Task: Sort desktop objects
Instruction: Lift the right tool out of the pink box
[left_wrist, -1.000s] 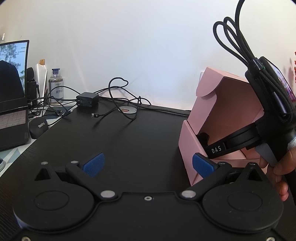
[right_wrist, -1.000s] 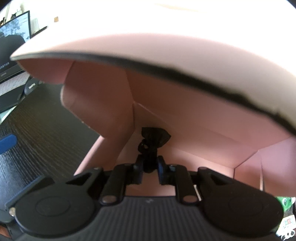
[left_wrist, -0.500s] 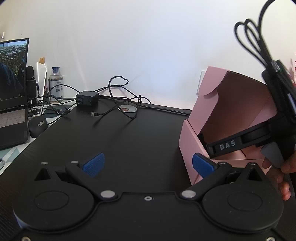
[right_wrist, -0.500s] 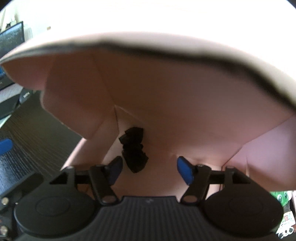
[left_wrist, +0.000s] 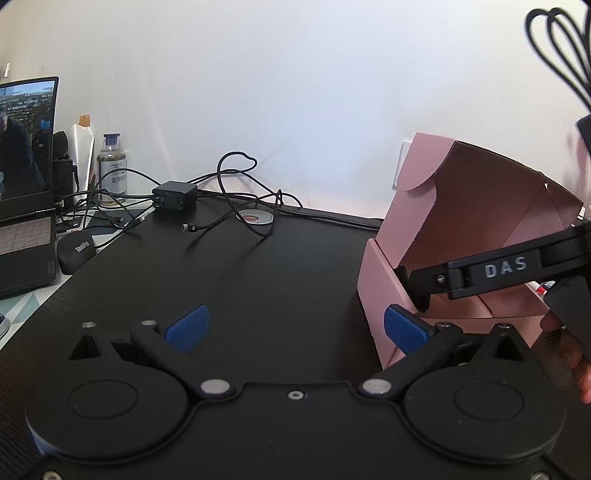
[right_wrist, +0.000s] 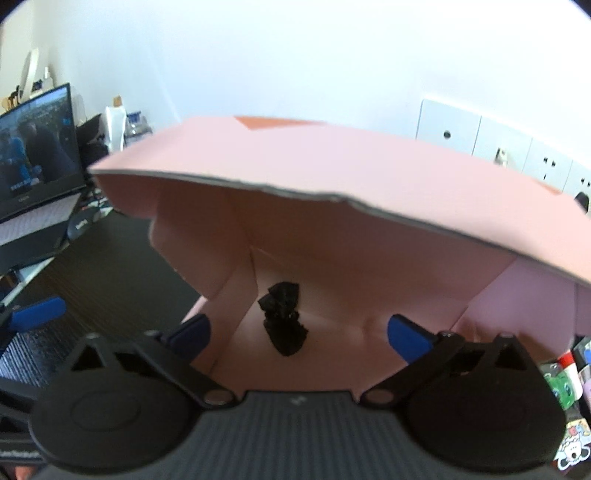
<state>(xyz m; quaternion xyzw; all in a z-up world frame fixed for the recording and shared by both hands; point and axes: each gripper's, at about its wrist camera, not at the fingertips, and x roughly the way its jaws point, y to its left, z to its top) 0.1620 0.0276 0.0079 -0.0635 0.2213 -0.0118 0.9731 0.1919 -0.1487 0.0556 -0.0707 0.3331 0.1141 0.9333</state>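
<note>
Looking ahead, we see the charger (left_wrist: 174, 195) far left of the pink box (left_wrist: 384, 295), nearer our wide-apart, empty left hand-held gripper (left_wrist: 295, 325) than the right hand-held gripper (right_wrist: 297, 334), also spread empty.

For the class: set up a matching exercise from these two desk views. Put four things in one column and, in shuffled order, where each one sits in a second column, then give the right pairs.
Things
1. small black object
2. computer mouse
3. charger block
4. clear bottle

Places
A. at the back of the desk, among loose black cables
B. on the floor of the pink box
C. at the left desk edge, next to the laptop
D. standing upright by the wall, behind the cables

Pairs: 1-B, 2-C, 3-A, 4-D
</note>
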